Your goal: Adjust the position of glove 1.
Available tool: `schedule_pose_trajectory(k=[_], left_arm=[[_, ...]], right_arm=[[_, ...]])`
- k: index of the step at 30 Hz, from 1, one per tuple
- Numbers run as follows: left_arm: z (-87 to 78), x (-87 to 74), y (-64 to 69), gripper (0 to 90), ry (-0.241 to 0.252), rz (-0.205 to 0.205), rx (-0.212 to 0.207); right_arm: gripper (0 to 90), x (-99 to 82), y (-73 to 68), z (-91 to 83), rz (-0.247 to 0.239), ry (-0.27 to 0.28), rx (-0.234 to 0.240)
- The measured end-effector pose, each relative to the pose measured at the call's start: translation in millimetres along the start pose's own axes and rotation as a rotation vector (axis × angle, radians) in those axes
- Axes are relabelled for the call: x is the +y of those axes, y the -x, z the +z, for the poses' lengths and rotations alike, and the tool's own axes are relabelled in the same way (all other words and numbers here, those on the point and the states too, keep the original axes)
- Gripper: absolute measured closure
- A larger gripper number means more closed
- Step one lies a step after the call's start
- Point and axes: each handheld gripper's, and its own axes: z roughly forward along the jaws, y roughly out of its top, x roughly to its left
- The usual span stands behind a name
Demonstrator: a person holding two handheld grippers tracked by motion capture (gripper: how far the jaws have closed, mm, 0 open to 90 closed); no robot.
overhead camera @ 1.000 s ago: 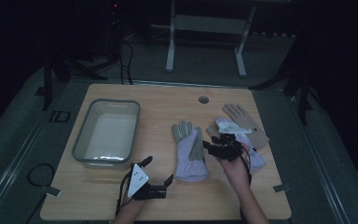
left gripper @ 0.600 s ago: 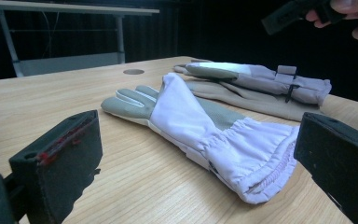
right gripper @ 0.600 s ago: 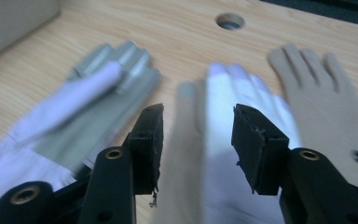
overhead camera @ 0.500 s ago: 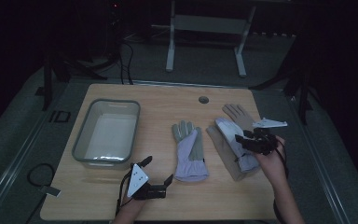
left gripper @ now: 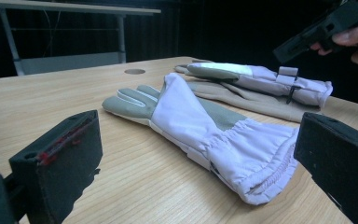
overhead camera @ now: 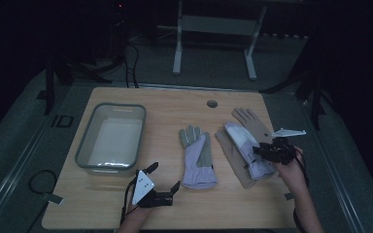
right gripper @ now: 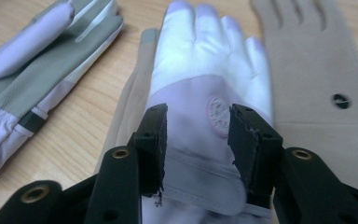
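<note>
right gripper view looks down on a lavender glove [right gripper: 205, 98] lying atop tan gloves [right gripper: 317, 70] at the table's right side. the right gripper [right gripper: 196, 135] hovers over its cuff, jaws half open and just now narrowing, nothing pinched yet. it looks light, limp and a bit slick, so the gathered cuff seems the best hold. the left gripper [overhead camera: 161, 183] rests wide open near a second lavender glove [overhead camera: 197, 158]. the wooden table [overhead camera: 165, 104] also bears a grey bin [overhead camera: 90, 141]; the room is dark.
</note>
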Motion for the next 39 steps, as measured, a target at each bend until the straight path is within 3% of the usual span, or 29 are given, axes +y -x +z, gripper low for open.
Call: schedule_pose_trajectory(k=[5, 11, 13, 16, 20, 25, 30, 34, 36, 39], left_arm=[[0.0, 0.0, 0.1, 1.3, 0.000, 0.001, 0.000], [-0.1, -0.2, 0.7, 1.2, 0.003, 0.002, -0.001], [-0.1, -0.2, 0.9, 1.3, 0.005, 0.002, -0.001], [-0.3, -0.3, 0.9, 1.3, 0.004, 0.006, -0.002], [-0.3, -0.2, 1.0, 1.3, 0.003, 0.007, -0.001], [-0.1, -0.2, 0.7, 1.3, 0.003, 0.003, 0.000], [-0.1, -0.1, 0.3, 1.3, 0.001, 0.000, 0.000], [0.1, 0.0, 0.3, 1.3, -0.001, 0.000, 0.000], [0.3, 0.0, 0.3, 1.3, -0.001, -0.001, 0.000], [0.7, 0.2, 0.1, 1.3, -0.003, -0.005, -0.001]], right_arm=[[55.6, -3.3, 0.0, 12.9, 0.007, -0.025, 0.002], [53.1, -10.9, 1.8, 39.6, 0.007, -0.104, -0.008], [54.0, -14.5, 3.4, 44.5, 0.022, -0.094, 0.009], [60.0, -18.0, 5.6, 44.6, 0.036, -0.072, 0.034], [72.4, -19.3, 4.4, 42.0, 0.044, -0.060, 0.025], [86.5, -19.1, -3.2, 35.8, 0.048, -0.029, -0.034], [88.2, -13.4, -14.0, 22.5, 0.048, -0.008, -0.115], [88.3, -6.5, -24.4, -3.9, 0.102, 0.047, -0.191], [88.3, -5.2, -26.6, -9.9, 0.115, 0.055, -0.202], [88.2, -2.7, -37.0, -31.6, 0.167, 0.050, -0.265]])
